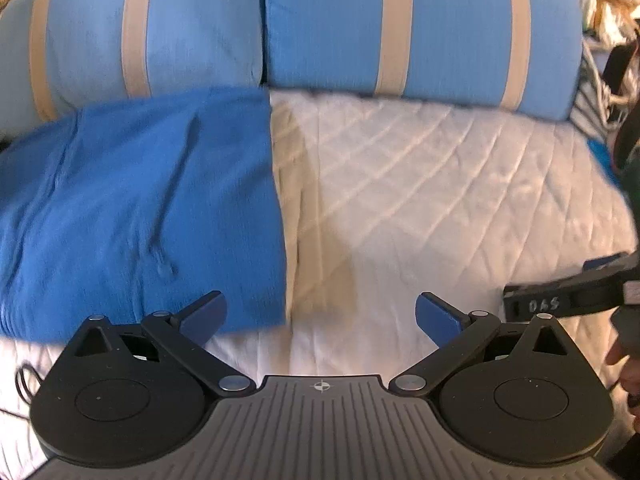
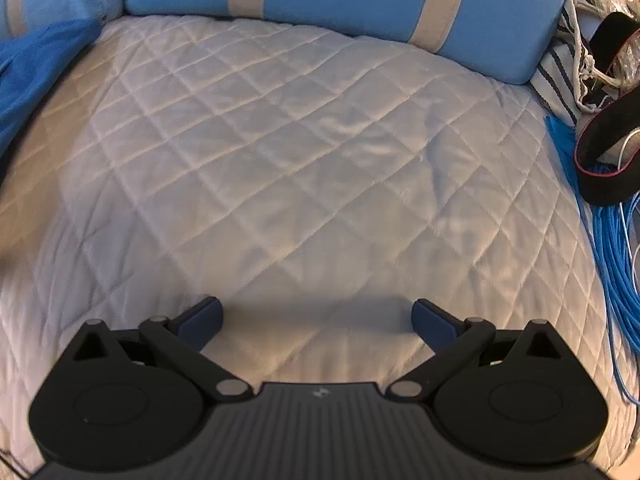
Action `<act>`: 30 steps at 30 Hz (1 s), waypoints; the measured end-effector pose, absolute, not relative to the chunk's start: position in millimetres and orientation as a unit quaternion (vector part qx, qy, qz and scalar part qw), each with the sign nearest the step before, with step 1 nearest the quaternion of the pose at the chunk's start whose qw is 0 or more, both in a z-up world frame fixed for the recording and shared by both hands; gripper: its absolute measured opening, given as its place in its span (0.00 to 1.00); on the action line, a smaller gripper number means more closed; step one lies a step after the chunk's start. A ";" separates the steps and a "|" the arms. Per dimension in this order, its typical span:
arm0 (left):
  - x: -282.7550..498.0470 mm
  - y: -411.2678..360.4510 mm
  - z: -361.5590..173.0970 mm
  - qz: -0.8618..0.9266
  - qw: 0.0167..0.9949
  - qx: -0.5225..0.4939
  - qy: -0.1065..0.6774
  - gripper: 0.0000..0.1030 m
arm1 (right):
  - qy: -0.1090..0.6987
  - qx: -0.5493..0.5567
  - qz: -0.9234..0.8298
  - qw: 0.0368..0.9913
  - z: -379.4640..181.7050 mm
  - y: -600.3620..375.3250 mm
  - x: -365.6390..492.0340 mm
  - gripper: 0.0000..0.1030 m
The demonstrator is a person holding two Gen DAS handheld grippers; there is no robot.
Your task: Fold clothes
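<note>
The bright blue knitted garment (image 1: pixel 132 208) lay folded on the left of the white quilted cover (image 1: pixel 440 200), against the striped blue cushions (image 1: pixel 400 24). You would have done well to square its near edge before leaving it. Your left gripper (image 1: pixel 320 314) hovered just near it, spread wide and empty. Your right gripper (image 2: pixel 316 316) gaped equally wide, holding nothing, over bare quilt.

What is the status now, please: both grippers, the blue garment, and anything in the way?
Left gripper open, empty. Right gripper open, empty. Blue garment lies on white quilt, ungrasped. Nothing in the way.
</note>
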State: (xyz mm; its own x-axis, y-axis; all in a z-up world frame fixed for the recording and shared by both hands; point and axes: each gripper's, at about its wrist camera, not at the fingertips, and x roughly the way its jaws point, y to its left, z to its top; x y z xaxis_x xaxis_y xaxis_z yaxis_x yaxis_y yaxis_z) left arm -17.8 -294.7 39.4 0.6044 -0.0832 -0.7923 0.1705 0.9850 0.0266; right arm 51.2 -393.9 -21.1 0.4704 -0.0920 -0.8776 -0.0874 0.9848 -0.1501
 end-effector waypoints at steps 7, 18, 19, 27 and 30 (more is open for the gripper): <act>-24.6 -295.6 6.3 -0.057 0.886 0.052 0.456 1.00 | 0.494 -0.061 -0.028 0.867 -24.8 -389.9 34.4 1.00; -16.9 -298.9 -3.2 -0.032 0.899 0.036 0.434 1.00 | 0.486 -0.036 -0.058 0.871 -28.3 -384.9 41.8 1.00; -16.0 -299.8 -3.4 -0.027 0.900 0.034 0.435 1.00 | 0.485 -0.034 -0.060 0.872 -28.3 -384.8 42.3 1.00; -16.8 -304.2 -2.2 0.001 0.899 0.022 0.436 1.00 | 0.484 -0.026 -0.069 0.872 -29.1 -384.2 45.1 1.00; -16.3 -304.2 -1.5 0.004 0.897 0.021 0.441 1.00 | 0.487 -0.027 -0.074 0.870 -29.5 -382.5 45.7 1.00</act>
